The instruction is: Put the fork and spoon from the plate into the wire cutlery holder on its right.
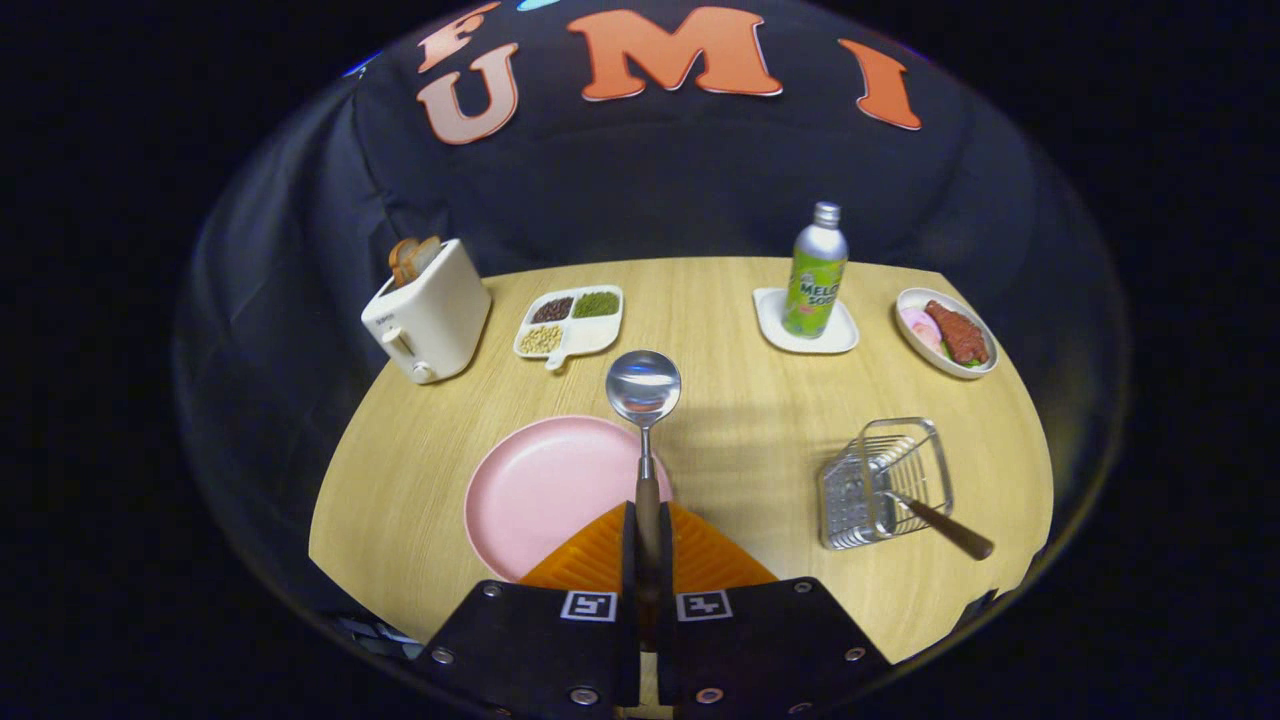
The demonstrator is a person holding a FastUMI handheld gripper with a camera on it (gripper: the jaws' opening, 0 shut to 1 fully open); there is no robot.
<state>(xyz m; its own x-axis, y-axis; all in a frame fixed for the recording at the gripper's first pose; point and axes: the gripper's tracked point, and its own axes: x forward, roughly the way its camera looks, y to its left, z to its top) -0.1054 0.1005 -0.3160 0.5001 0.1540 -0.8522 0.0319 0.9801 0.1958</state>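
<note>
A spoon (645,420) stood out straight ahead of the gripper (647,545), its round, shiny metal bowl facing the camera and reflecting the room. A thin metal neck joined the bowl to a brown wooden handle. Both fingers pressed on that handle, with almost no gap between them, so the gripper had the spoon clamped. The spoon pointed away along the line of the fingers, raised above the table (720,420), its bowl over the far rim of a pink plate (545,490). The plate sat just ahead of the fingers, slightly to their left, with nothing lying on it.

The gripper was held level and centred, looking across the round wooden table toward the dark cloth wall.

To the right of the plate, well apart from it, stood the wire holder (885,483). A fork (940,525) already rested in it, its brown handle leaning out toward the near right.

Farther back sat a toaster (428,315) with bread in its slot, a divided dish (570,320) of beans, a bottle (815,272) on a small white tray, and a dish of food (947,332).
</note>
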